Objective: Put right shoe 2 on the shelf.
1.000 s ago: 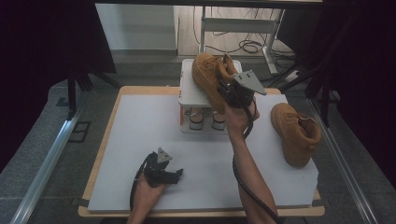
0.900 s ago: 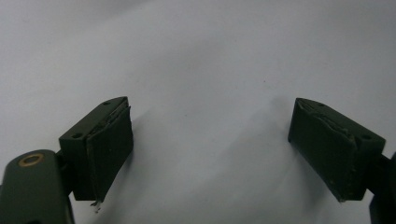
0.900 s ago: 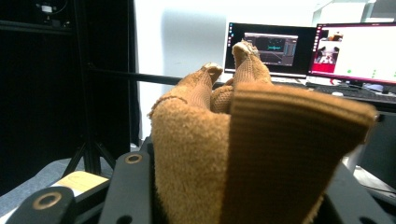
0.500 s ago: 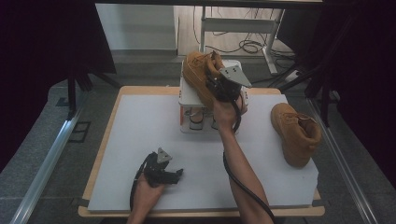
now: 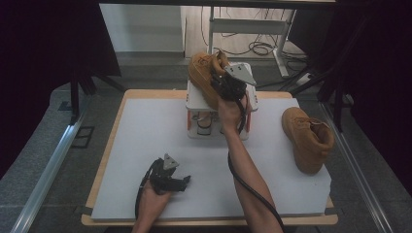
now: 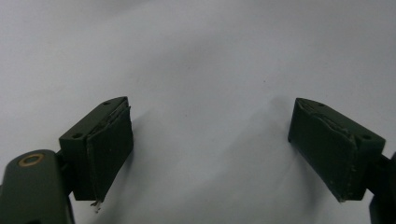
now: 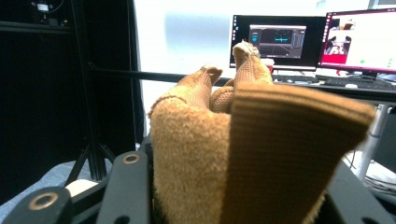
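Observation:
A tan suede boot (image 5: 203, 76) sits up on a white stand (image 5: 194, 104) at the back of the table. My right gripper (image 5: 221, 87) is shut on its heel collar. Its jaws have just eased apart a little, with the boot (image 7: 261, 140) still packed between them in the right gripper view (image 7: 238, 186). A second tan boot (image 5: 307, 138) lies on the white mat at the right, apart from both hands. My left gripper (image 5: 183, 181) rests on the mat near the front, open and holding nothing, with bare white surface between its pads (image 6: 210, 149).
The white mat (image 5: 145, 136) covers a wooden table top. The stand has red-trimmed legs and an open space beneath. Dark stands and curtains flank the table, and monitors (image 7: 275, 42) stand on a desk beyond it.
My right hand carried the boot leftwards across the top of the stand and slightly lower. The left hand and the boot at the right stayed put.

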{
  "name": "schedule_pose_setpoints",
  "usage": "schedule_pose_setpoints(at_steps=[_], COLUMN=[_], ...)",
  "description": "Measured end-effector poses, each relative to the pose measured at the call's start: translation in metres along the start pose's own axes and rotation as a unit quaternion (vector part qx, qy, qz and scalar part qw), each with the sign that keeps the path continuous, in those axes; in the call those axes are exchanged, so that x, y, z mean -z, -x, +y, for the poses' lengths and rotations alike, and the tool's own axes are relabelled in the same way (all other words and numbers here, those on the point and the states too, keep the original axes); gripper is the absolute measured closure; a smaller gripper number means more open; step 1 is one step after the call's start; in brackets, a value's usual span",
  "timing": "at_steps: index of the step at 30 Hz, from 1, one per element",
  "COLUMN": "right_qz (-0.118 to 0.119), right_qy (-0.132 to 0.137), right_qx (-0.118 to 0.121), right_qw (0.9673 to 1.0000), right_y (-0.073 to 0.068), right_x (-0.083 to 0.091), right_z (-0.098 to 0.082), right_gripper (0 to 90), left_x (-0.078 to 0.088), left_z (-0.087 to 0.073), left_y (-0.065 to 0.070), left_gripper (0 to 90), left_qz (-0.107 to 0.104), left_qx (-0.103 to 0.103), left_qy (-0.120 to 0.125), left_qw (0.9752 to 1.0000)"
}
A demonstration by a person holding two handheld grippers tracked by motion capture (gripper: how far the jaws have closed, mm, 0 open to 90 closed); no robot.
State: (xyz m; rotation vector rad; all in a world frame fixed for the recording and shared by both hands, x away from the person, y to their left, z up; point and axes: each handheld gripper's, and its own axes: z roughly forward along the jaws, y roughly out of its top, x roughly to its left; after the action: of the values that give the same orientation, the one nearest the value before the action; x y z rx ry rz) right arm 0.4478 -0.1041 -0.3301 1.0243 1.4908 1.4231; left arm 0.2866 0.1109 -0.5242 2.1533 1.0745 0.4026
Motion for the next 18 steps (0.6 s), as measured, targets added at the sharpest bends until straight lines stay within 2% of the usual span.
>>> schedule_pose_setpoints(at_steps=[5, 10, 14, 18], right_qz=[0.006, 0.021, 0.033, 0.033], right_qy=[-0.006, -0.023, -0.031, -0.043], right_qx=[-0.015, -0.008, -0.008, -0.002], right_qw=[0.9999, 0.9995, 0.9989, 0.9985], right_y=[0.007, 0.009, 0.012, 0.012], right_x=[0.002, 0.001, 0.000, 0.000], right_z=[-0.005, -0.002, -0.001, 0.001], right_gripper=[38.0, 25.3, 19.2, 16.3], left_x=[0.000, 0.000, 0.000, 0.000], left_z=[0.000, 0.000, 0.000, 0.000], left_y=[0.000, 0.000, 0.000, 0.000], left_gripper=[13.9, 14.0, 13.9, 13.9], left_qz=[0.000, 0.000, 0.000, 0.000], left_qx=[-0.001, -0.001, -0.001, -0.001], left_qy=[-0.001, -0.001, -0.001, 0.000], left_qw=[1.0000, 1.0000, 1.0000, 1.0000])
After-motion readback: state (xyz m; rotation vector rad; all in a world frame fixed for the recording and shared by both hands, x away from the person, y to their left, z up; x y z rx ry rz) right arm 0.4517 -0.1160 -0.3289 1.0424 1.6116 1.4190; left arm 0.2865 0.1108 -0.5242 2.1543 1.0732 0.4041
